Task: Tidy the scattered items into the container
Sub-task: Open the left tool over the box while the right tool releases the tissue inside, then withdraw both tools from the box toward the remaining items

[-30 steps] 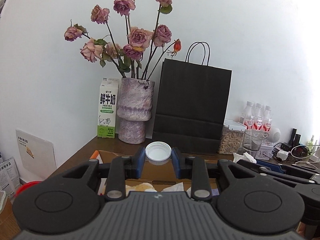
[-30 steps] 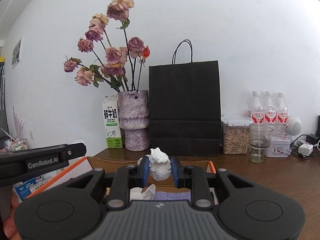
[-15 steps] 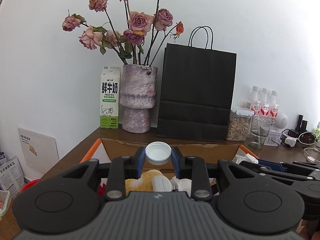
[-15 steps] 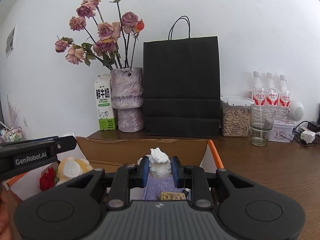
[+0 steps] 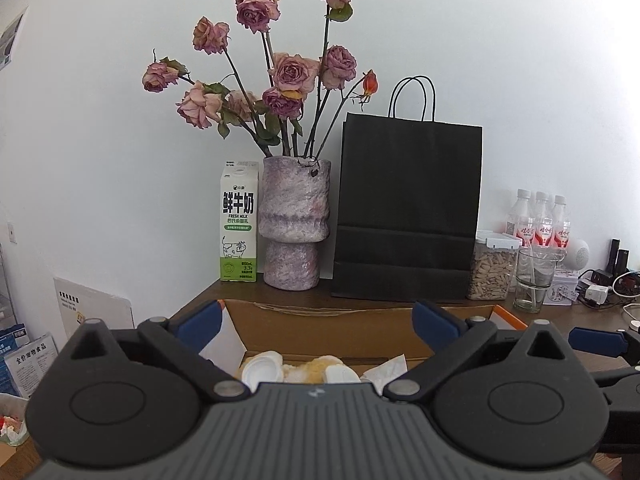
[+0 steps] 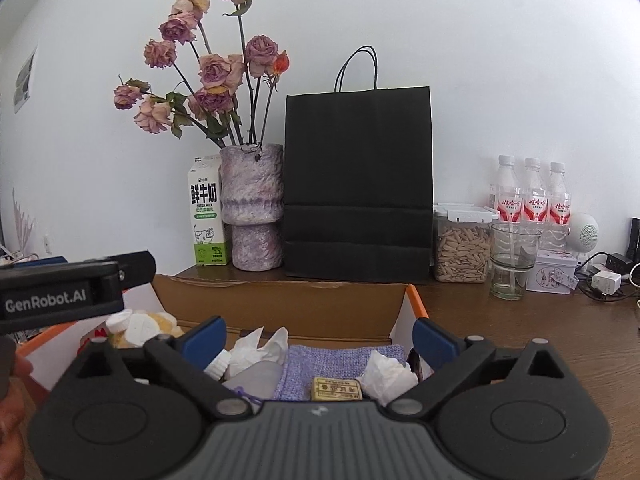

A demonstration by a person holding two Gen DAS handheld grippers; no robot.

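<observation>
Wooden table point(image 6: 540, 320) carrying one cardboard box point(image 6: 320, 312), three bottles point(image 6: 532, 196), left gripper point(image 5: 316, 320) and right gripper point(image 6: 318, 334) both hovering over it, jaws gaping wide, gripping nothing.

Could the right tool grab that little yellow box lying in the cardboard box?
Probably yes. The right tool hangs open just above the yellow box, which lies uncovered on the purple pouch; a crumpled tissue crowds one side.

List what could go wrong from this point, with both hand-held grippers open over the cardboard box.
1. The left hand-held gripper and right hand-held gripper hover close together over the cardboard box; pulling back carelessly could knock them together.
2. The white cap sits loosely on the plush toy and may roll off.
3. A wide swing right might hit the glass on the table.
</observation>
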